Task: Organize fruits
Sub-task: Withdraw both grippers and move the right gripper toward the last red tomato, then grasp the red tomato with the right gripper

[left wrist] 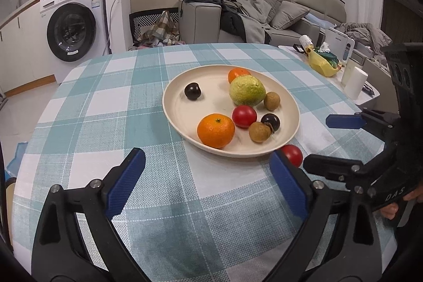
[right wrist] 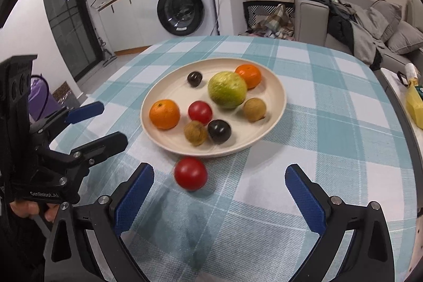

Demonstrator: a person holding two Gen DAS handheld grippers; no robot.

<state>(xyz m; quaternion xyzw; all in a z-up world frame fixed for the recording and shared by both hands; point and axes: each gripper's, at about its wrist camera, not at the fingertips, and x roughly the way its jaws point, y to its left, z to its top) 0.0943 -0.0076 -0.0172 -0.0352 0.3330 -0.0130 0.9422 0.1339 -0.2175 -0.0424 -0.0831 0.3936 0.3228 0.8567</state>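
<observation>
A cream plate [left wrist: 179, 107] [right wrist: 275, 86] on the checked tablecloth holds two oranges [left wrist: 215, 130] [right wrist: 164, 114], a green fruit [left wrist: 247, 90] [right wrist: 227, 89], a red fruit [left wrist: 244, 116] [right wrist: 200, 112], two dark plums [left wrist: 192, 91] [right wrist: 219, 131] and two brown longans [left wrist: 259, 132] [right wrist: 195, 133]. A second red fruit [right wrist: 190, 173] [left wrist: 293, 154] lies on the cloth just in front of the plate, slightly blurred. My right gripper [right wrist: 219, 173] is open, the red fruit just ahead between its fingers. My left gripper [left wrist: 207, 157] is open and empty, left of it.
The round table [left wrist: 105, 102] ends at the far edge, with a washing machine [left wrist: 72, 17] and sofa [left wrist: 264, 15] behind. A side table at the right holds a yellow bag [left wrist: 321, 62] and white cups [left wrist: 355, 82].
</observation>
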